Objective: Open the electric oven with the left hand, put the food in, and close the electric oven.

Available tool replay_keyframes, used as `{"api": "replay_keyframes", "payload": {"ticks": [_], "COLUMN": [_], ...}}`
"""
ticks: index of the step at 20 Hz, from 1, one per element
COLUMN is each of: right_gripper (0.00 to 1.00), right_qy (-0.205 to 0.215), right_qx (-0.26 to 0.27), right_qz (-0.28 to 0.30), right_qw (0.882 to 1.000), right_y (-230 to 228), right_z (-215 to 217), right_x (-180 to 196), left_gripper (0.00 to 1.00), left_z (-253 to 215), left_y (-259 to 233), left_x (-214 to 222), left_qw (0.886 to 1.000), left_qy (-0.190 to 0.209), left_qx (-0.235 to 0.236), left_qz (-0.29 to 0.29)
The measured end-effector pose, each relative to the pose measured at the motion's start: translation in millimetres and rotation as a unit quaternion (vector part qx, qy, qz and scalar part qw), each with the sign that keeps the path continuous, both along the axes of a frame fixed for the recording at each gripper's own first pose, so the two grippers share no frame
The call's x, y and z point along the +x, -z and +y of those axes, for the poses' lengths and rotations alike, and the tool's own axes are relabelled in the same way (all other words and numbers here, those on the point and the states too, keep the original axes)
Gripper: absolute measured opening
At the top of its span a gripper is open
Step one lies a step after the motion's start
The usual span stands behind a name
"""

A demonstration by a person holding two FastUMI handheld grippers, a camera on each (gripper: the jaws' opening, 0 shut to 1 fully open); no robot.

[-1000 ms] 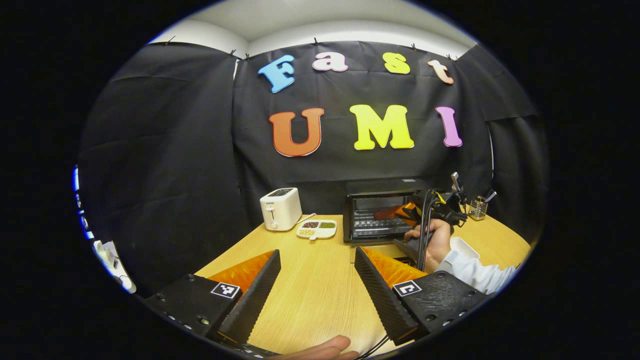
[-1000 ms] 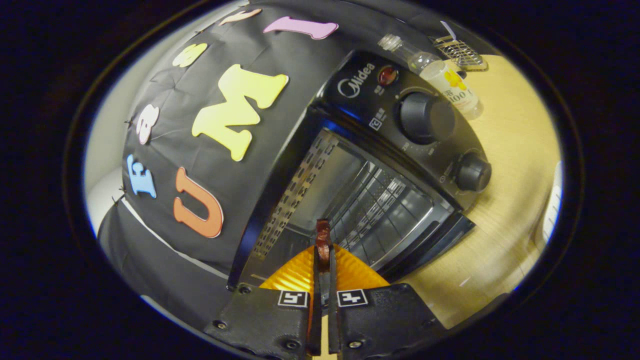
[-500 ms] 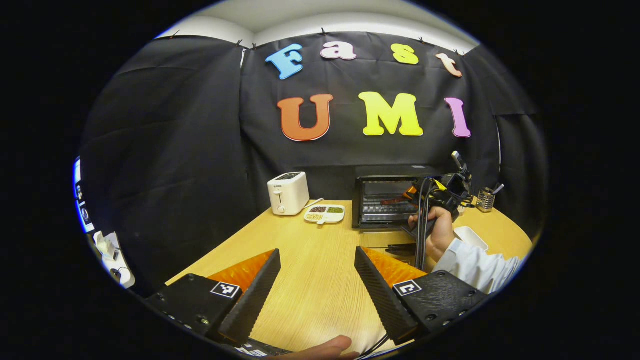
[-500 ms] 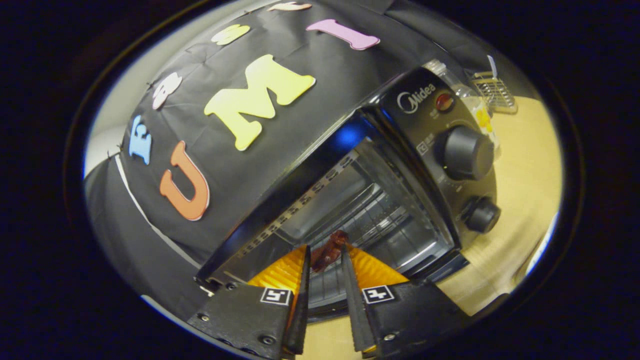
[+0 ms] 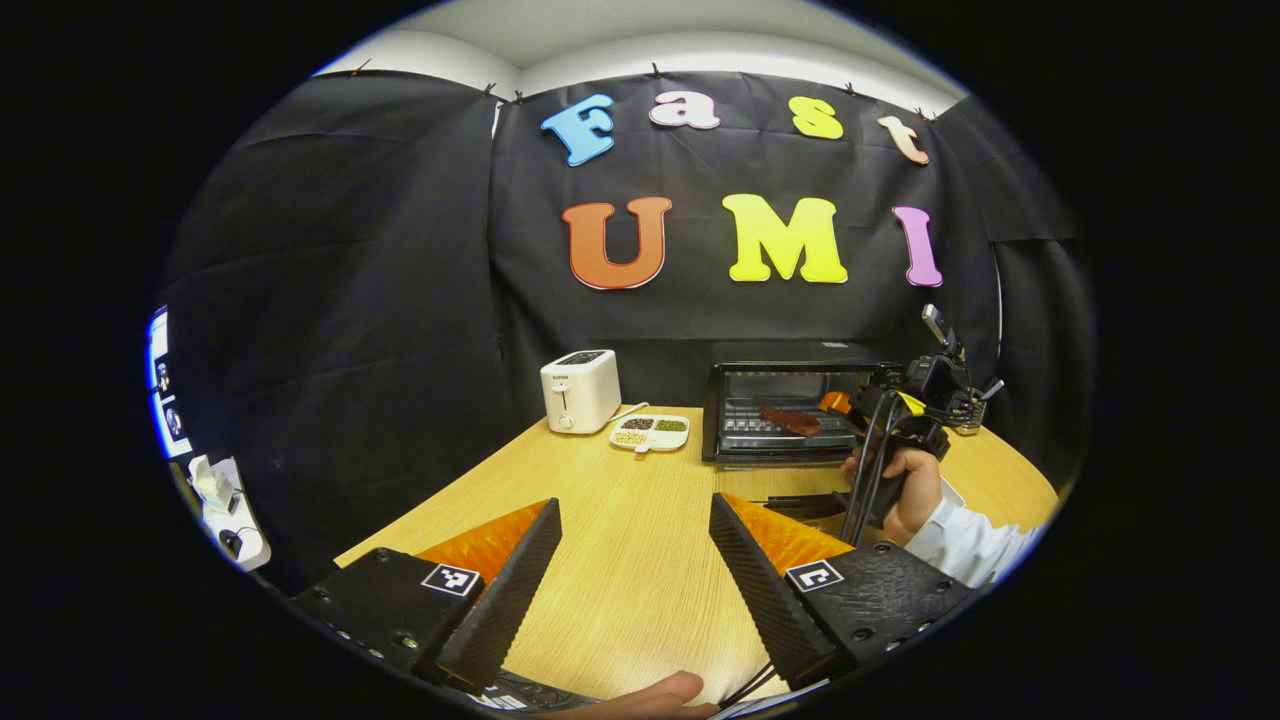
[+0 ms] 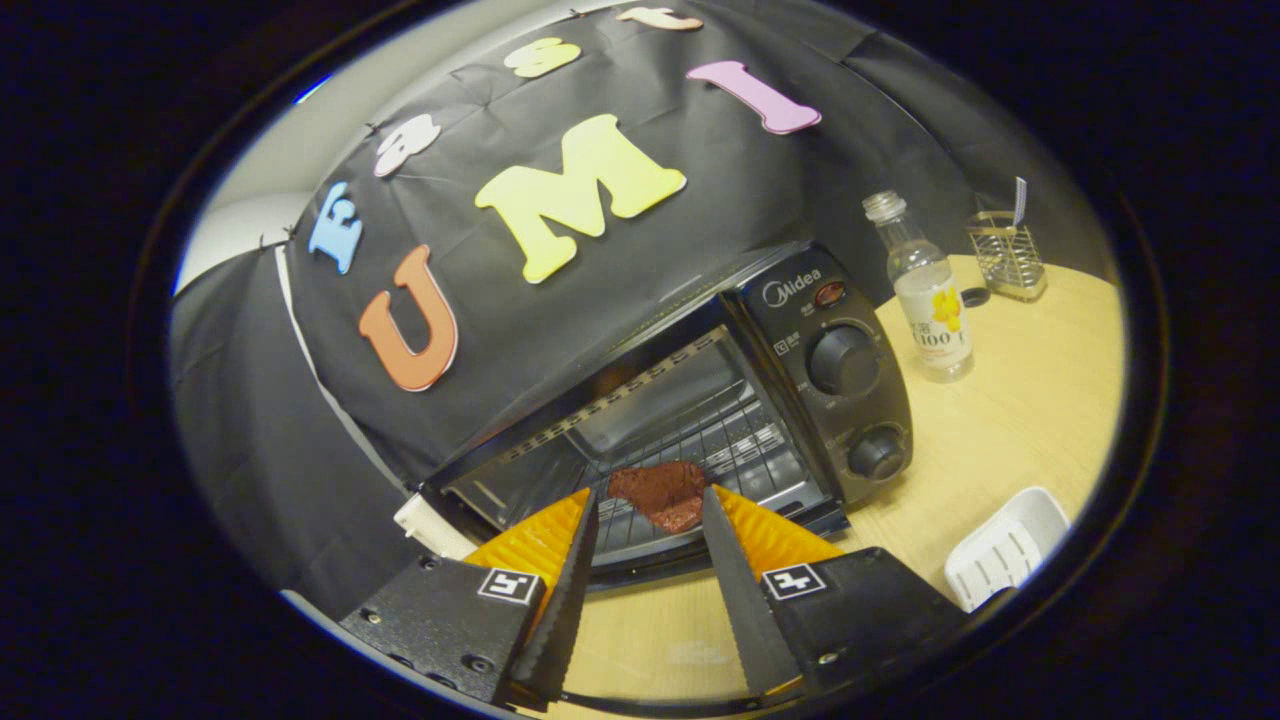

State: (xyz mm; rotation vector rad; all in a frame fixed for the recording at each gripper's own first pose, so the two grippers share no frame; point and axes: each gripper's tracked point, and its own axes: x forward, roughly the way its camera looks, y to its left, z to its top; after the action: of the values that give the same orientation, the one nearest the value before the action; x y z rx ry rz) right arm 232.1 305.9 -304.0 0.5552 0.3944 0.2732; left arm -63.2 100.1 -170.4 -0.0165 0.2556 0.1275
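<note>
Right gripper [image 6: 645,560] has let go: fingers were pinched on the food a second ago, now spread apart and backed out of the cavity, empty. Food [image 6: 662,492] lies flat on the oven rack [image 6: 740,450], so the insert step looks done; what's left is closing the door, judged a left-hand job. Left gripper [image 5: 630,575] hangs low over the near table [image 5: 620,520], fingers wide apart, holding nothing, well short of the electric oven [image 5: 790,415]. Right gripper view adds the control knobs [image 6: 845,360], a bottle [image 6: 925,295] and a white tray [image 6: 1005,545]; left gripper view adds the toaster [image 5: 580,390] and snack dish [image 5: 650,432] far left.
</note>
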Motion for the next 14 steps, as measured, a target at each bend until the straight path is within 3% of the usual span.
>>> {"api": "replay_keyframes", "payload": {"ticks": [9,14], "right_gripper": [0.77,0.93], "right_qy": [-0.088,-0.102], "right_qx": [-0.062,-0.115], "right_qz": [-0.052,-0.112], "right_qw": [0.993,0.982], "right_y": [-30,-75], "right_z": [-35,-70], "right_x": [-95,-128], "left_gripper": [0.95,0.95], "left_z": [-18,-23], "left_y": [9,15], "left_x": [-2,16], "left_qw": [1.000,1.000], "left_qy": [0.011,0.011], "left_qx": [-0.015,-0.020], "left_qz": [0.014,0.020]}}
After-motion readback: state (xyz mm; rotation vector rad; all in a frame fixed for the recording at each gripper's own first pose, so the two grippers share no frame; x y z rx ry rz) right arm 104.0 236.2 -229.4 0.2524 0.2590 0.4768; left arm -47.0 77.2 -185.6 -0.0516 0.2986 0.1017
